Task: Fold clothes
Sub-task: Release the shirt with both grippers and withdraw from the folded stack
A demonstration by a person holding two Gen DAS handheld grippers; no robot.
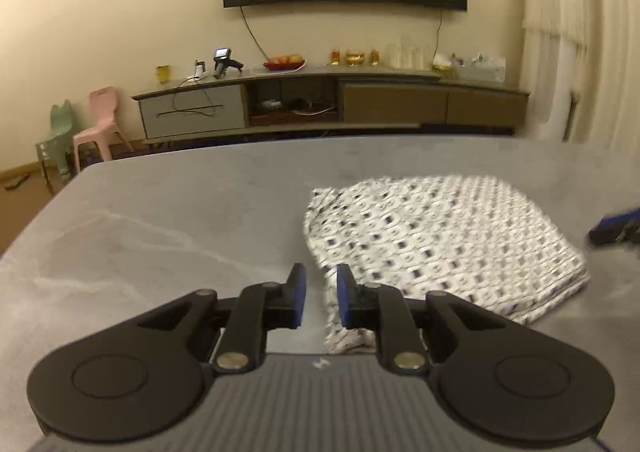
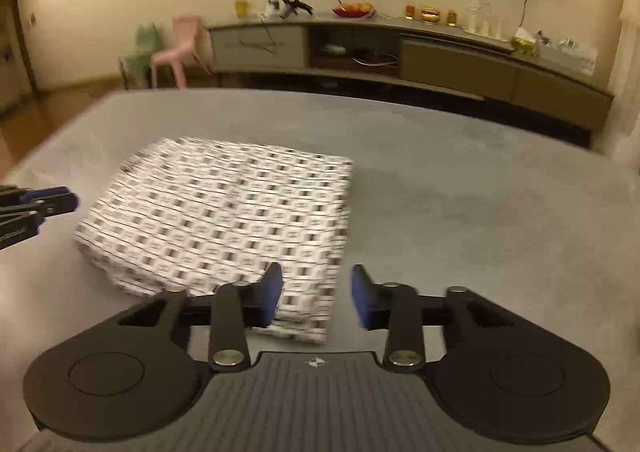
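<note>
A folded white garment (image 1: 436,248) with a small dark square print lies flat on the grey table (image 1: 168,220). In the left wrist view my left gripper (image 1: 321,298) hovers at the garment's near left corner, jaws a little apart, nothing pinched between them. In the right wrist view the same garment (image 2: 224,212) lies ahead and to the left. My right gripper (image 2: 317,294) stands open over its near right corner, holding nothing. The left gripper's tips (image 2: 48,200) show at the left edge there, and the right gripper's tip (image 1: 616,224) shows at the right edge of the left wrist view.
Beyond the table's far edge (image 2: 320,96) runs a long low TV cabinet (image 1: 332,100) with clutter on top and a wall screen above. A pink chair (image 1: 102,124) and a green chair (image 1: 56,140) stand at the far left. White curtains (image 1: 568,32) hang on the right.
</note>
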